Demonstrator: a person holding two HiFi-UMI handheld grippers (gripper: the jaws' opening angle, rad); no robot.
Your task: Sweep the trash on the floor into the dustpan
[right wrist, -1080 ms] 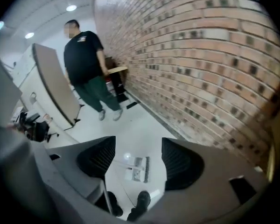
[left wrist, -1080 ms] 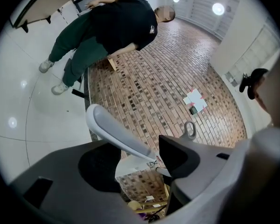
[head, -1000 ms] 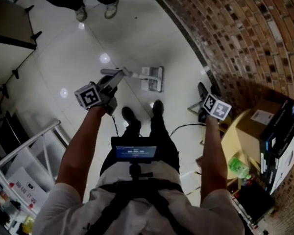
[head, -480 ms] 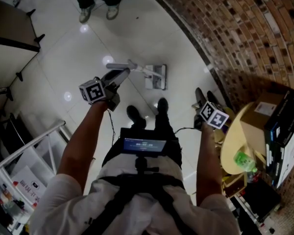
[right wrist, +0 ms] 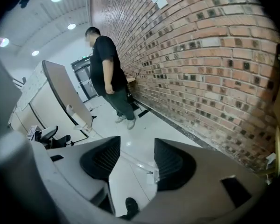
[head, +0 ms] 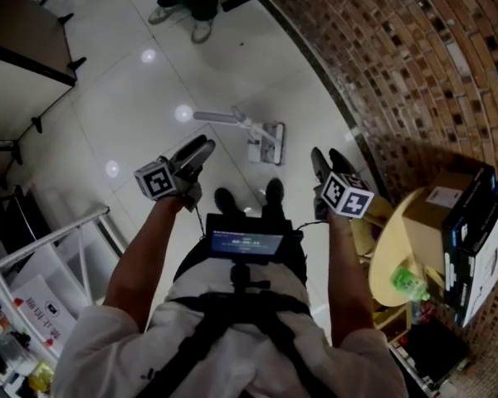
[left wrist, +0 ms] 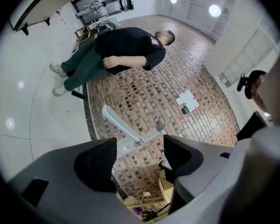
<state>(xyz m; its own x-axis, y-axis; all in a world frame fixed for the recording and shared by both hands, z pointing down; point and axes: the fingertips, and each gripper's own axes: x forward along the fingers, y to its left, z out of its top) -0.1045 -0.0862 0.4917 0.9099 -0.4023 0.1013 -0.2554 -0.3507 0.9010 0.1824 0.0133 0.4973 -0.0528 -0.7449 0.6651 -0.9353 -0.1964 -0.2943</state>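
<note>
White long-handled dustpan (head: 266,142) sits on the glossy floor (head: 149,98). Left gripper (head: 203,146) just opened wide, right gripper (head: 327,162) just narrowed a bit, both empty.

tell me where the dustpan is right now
In the head view the white dustpan sits on the pale floor near centre, just ahead of the person's shoes, with the brick wall to its right.
</note>
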